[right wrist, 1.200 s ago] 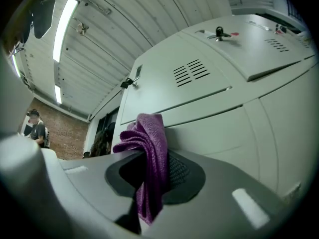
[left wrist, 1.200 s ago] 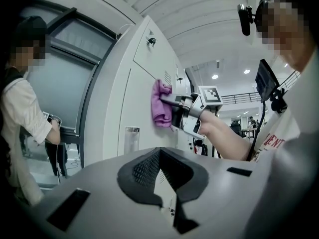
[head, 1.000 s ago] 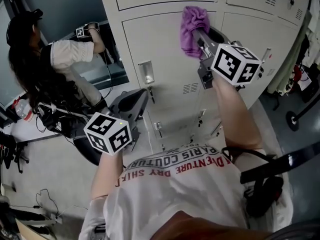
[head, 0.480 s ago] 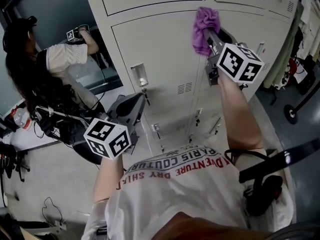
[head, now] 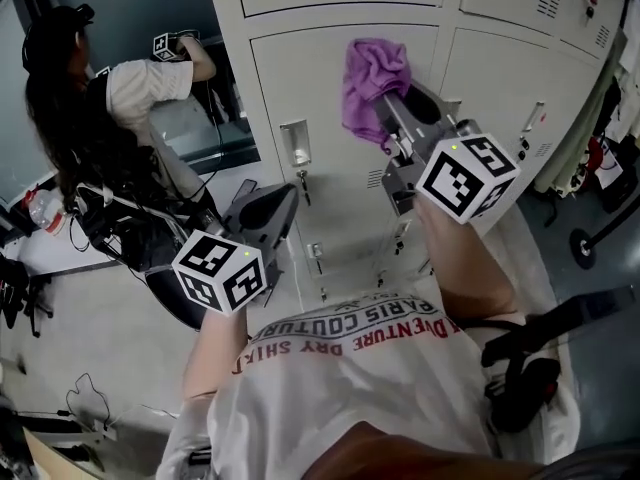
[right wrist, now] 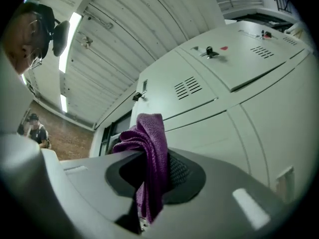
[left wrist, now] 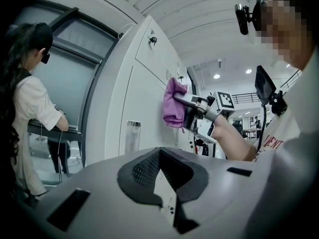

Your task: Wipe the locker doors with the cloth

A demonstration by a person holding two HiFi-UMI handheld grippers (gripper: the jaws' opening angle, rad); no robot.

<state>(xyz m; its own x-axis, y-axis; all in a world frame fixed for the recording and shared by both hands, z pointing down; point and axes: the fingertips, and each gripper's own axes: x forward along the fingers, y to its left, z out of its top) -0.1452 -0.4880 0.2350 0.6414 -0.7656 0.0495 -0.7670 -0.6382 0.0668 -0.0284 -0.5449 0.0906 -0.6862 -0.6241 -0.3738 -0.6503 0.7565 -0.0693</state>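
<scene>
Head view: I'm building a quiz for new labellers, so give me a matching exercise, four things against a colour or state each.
Things:
1. cloth
2. left gripper
3. right gripper
4. locker door

Colour or state:
A. off-white, closed
B. shut on the cloth
C. purple
D. holds nothing

Pairs: 1-C, 2-D, 3-B, 4-A
</scene>
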